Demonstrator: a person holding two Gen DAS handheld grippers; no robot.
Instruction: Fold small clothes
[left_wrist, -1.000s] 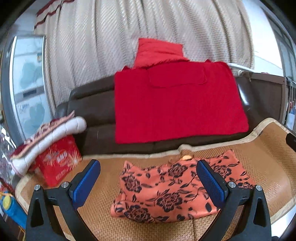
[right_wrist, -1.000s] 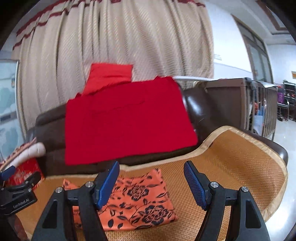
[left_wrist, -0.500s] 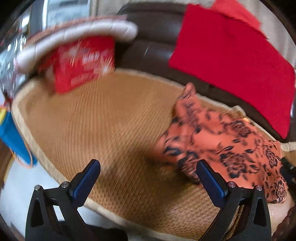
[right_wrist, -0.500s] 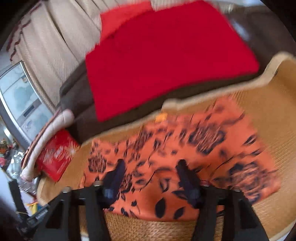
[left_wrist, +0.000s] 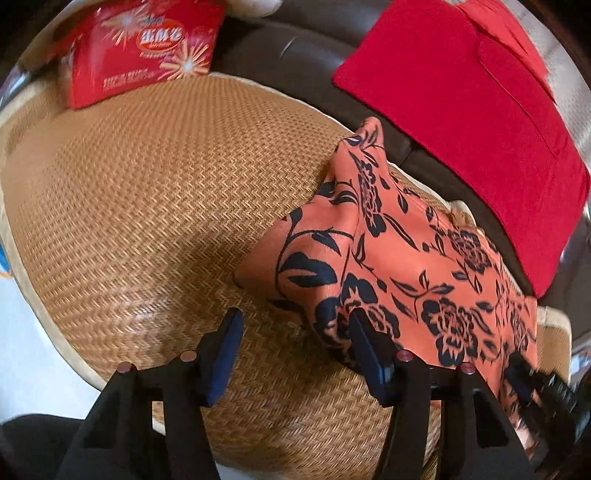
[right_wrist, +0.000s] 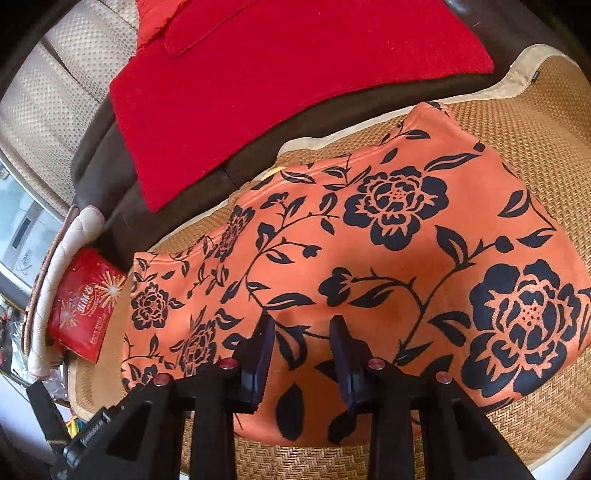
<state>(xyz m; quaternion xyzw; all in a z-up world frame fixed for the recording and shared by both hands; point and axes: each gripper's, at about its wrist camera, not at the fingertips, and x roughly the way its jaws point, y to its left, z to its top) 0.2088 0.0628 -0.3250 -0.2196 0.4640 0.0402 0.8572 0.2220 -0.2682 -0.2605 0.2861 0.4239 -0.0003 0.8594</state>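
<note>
2 tongs (right_wrist: 301, 332) — over garment (right_wrist: 388, 229)

FREE: bare woven mat (left_wrist: 155, 192), 9 to 12 o'clock of garment in left view | BLOCK: red packet (left_wrist: 142, 44) at 11 | BLOCK: sofa back (right_wrist: 280, 125) with red cloth (right_wrist: 266, 74), 12 o'clock

The red packet (left_wrist: 142, 48) beside the woven mat (left_wrist: 147, 192) carries a red oval label with yellow characters and lines of small white print, all too blurred to read. No other writing is legible.
</note>
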